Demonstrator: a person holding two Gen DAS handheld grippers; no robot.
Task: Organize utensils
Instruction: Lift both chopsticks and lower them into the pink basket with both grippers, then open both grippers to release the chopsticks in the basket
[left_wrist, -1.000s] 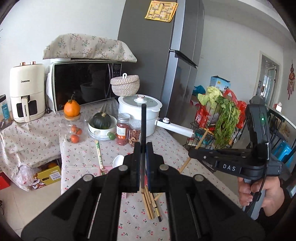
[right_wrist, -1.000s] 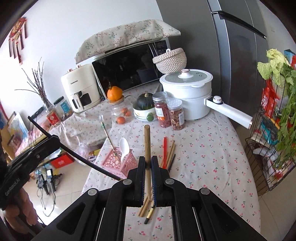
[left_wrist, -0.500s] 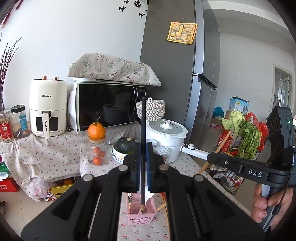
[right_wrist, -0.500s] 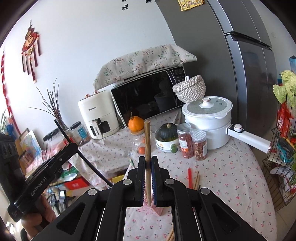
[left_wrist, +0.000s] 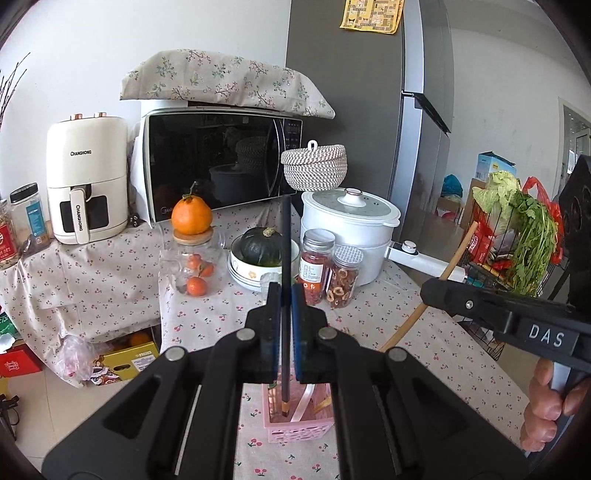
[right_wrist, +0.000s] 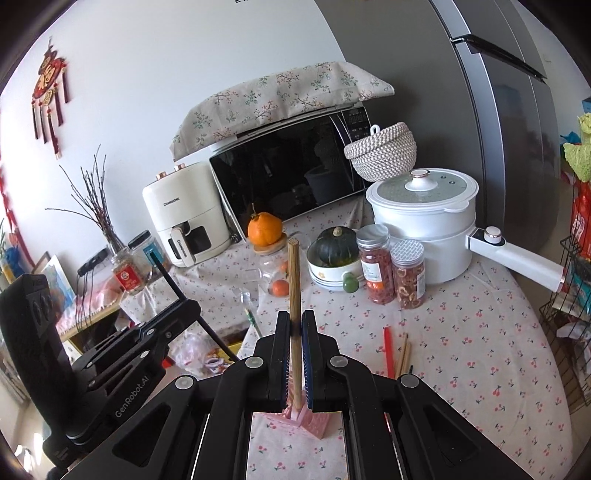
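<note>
You are holding black chopstick (left_wrist: 285, 258) upright in left gripper (left_wrist: 285, 295), jaws clamped mid-shaft, tip entering pink basket (left_wrist: 295, 430) on counter. Right gripper (right_wrist: 295, 325) is pinching wooden chopstick (right_wrist: 293, 273) likewise. Both light, stiff, slippery; keep gripping mid-shaft.

Left gripper (left_wrist: 285, 295) clamped tight, fingers (left_wrist: 272, 306) nearly touching, angled downward. Right gripper (right_wrist: 295, 325) likewise clamped, tilted down. Hand (left_wrist: 550, 402) wraps right gripper's handle.
</note>
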